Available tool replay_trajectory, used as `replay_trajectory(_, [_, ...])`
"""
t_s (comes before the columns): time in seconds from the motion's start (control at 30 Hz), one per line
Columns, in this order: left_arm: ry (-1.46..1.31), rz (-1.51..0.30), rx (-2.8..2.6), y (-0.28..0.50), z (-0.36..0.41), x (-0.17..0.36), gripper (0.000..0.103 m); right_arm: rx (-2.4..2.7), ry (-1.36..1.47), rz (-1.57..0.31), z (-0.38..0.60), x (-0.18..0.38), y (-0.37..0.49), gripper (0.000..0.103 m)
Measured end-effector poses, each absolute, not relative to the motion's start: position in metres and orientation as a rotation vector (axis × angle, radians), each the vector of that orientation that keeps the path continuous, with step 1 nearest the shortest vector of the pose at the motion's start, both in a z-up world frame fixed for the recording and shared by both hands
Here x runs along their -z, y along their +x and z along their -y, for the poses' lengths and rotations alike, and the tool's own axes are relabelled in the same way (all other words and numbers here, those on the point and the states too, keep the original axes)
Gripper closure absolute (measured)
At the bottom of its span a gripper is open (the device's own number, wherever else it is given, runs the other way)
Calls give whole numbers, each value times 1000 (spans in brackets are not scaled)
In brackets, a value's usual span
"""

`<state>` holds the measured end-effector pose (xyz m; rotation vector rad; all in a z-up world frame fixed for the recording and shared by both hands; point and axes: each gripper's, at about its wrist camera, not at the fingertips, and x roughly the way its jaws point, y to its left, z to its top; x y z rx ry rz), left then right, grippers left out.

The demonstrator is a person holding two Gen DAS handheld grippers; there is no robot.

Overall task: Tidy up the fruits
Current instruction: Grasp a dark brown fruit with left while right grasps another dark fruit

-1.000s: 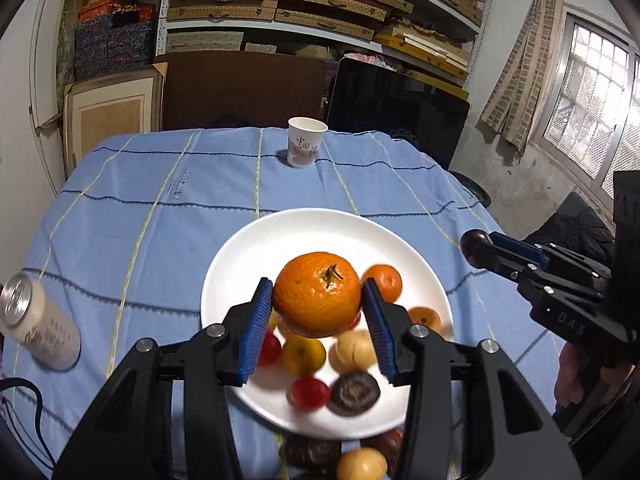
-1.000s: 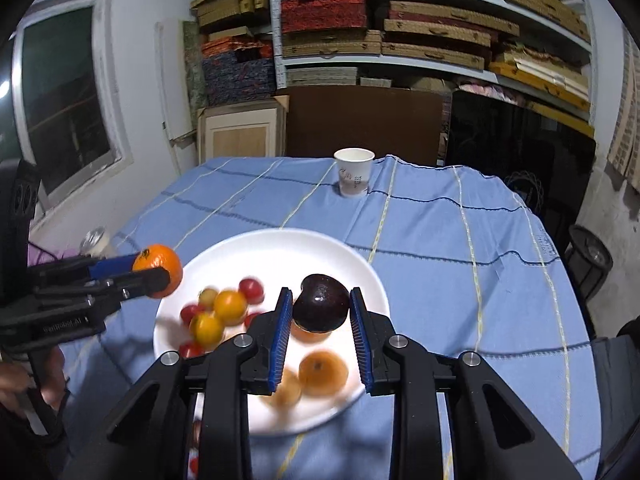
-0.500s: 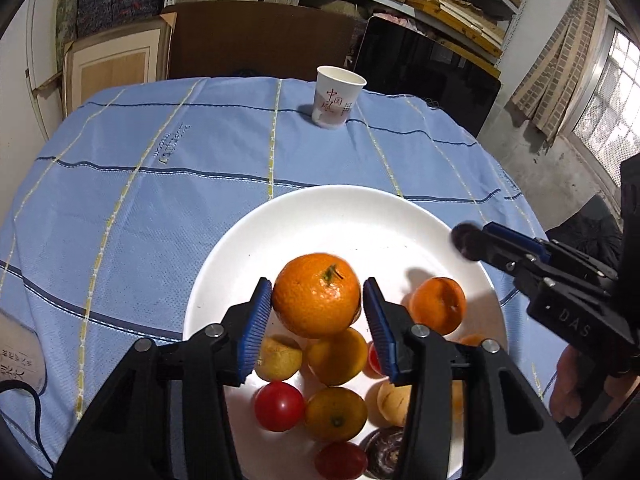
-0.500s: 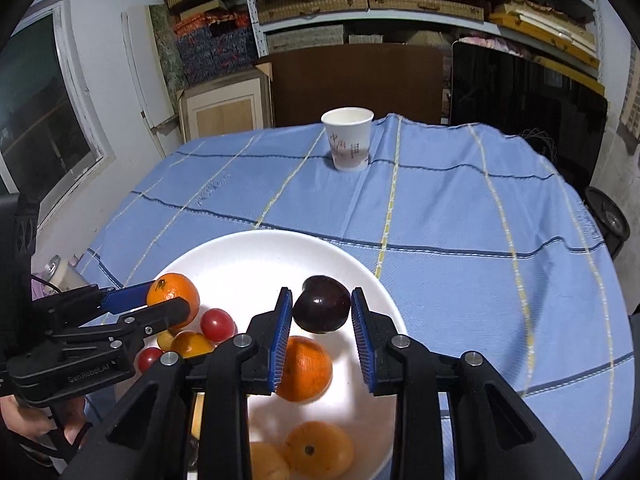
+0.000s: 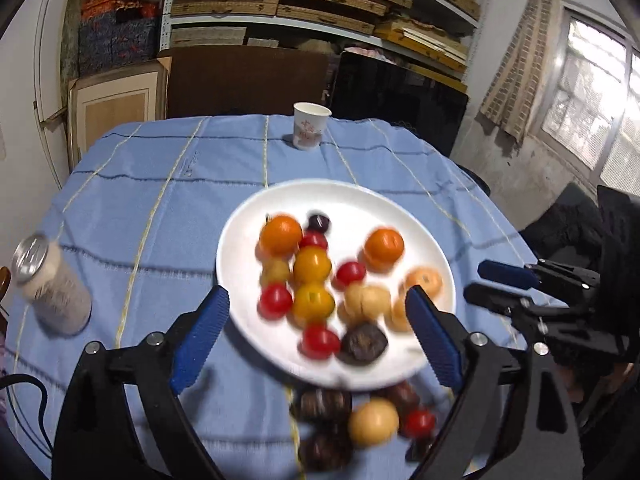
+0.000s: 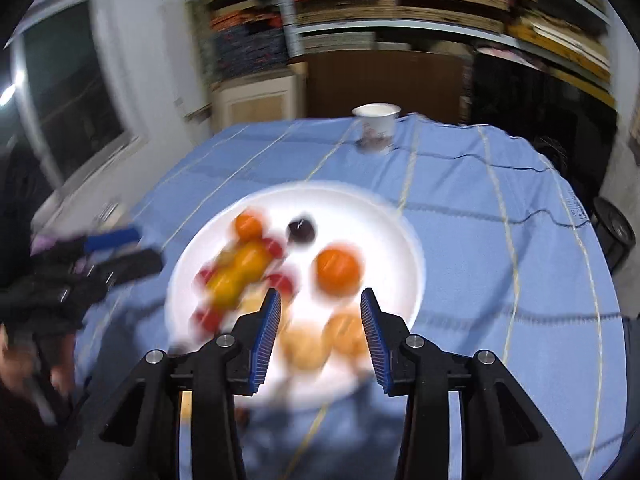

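A white plate [image 5: 352, 204] on the blue cloth holds several oranges, red tomatoes, yellow fruits and dark ones. My left gripper [image 5: 316, 300] hangs over the plate's near edge, its jaws opening wide with nothing between them. The big orange [image 5: 280, 236] lies free at the plate's far left, and the dark plum [image 5: 319, 223] lies beside it. In the blurred right wrist view my right gripper [image 6: 320, 296] hovers over the plate [image 6: 380, 232], jaws opening and empty, with the plum [image 6: 301, 230] lying beyond them. A few loose fruits [image 5: 372, 422] lie on the cloth in front of the plate.
A paper cup [image 5: 310, 126] stands at the table's far edge. A drink can [image 5: 48, 284] lies on the cloth at the left. Stacked shelves and a brown board stand behind the table. The right gripper [image 5: 492, 284] shows at the plate's right side.
Both grippers let go: the orange and the dark plum now lie on the far part of the plate. Both jaws spread and both grippers drew back toward the near side.
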<state>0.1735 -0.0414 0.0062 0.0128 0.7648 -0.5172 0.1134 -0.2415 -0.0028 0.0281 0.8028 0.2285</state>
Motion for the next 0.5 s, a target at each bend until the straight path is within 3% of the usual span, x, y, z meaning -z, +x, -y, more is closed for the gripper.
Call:
replay_trajectory(0.23, [-6, -841, 527, 110, 19, 41, 12, -338, -40, -864, 188, 48, 27, 61])
replay_trajectory(0.5, [66, -881, 466, 88, 16, 70, 12, -267, -89, -879, 161, 67, 29, 59])
